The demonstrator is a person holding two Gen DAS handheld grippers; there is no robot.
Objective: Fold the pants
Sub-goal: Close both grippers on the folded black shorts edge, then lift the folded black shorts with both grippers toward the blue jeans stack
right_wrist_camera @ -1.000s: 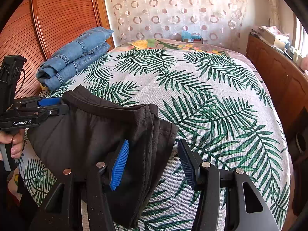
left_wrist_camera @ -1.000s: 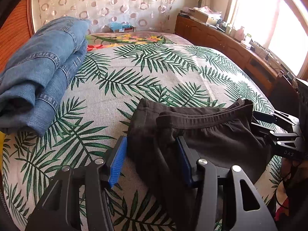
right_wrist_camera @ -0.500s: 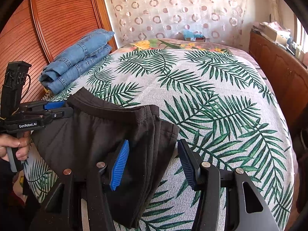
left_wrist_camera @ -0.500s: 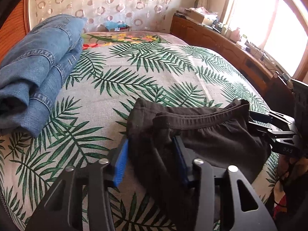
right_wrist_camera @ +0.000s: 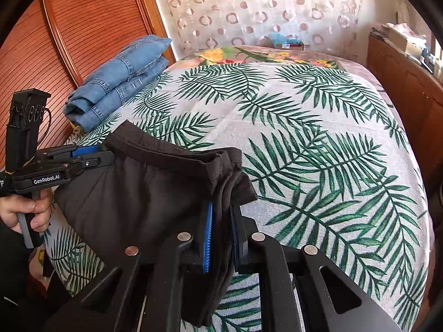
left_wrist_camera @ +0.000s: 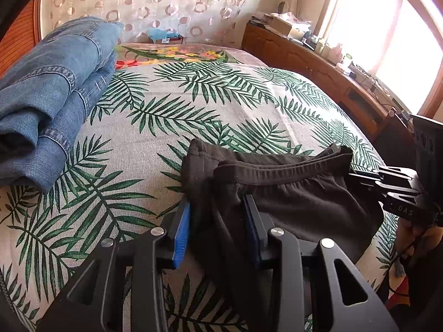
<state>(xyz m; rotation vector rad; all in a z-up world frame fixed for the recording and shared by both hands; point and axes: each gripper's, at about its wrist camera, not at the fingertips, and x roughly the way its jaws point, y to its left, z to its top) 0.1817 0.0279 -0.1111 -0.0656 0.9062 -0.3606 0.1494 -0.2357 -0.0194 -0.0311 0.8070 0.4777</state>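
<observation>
The black pants (left_wrist_camera: 299, 196) are held up over the near edge of the bed, waistband on top, partly folded into layers. My left gripper (left_wrist_camera: 218, 218) has its blue pads around the left corner of the pants, still with a gap between the pads. It also shows in the right wrist view (right_wrist_camera: 91, 156) at the pants' left corner. My right gripper (right_wrist_camera: 221, 221) is shut on the right edge of the black pants (right_wrist_camera: 144, 202). It shows in the left wrist view (left_wrist_camera: 368, 177) at the pants' right corner.
Folded blue jeans (left_wrist_camera: 47, 96) lie at the bed's left edge, also in the right wrist view (right_wrist_camera: 119, 80). The palm-leaf bedspread (right_wrist_camera: 304, 127) stretches beyond the pants. A wooden cabinet (left_wrist_camera: 318, 63) runs along the right side, a slatted wooden wardrobe (right_wrist_camera: 69, 36) on the left.
My right gripper has closed onto the pants' right edge. My left gripper's jaws have narrowed around the left corner. The pants are lifted slightly and pulled taut.
</observation>
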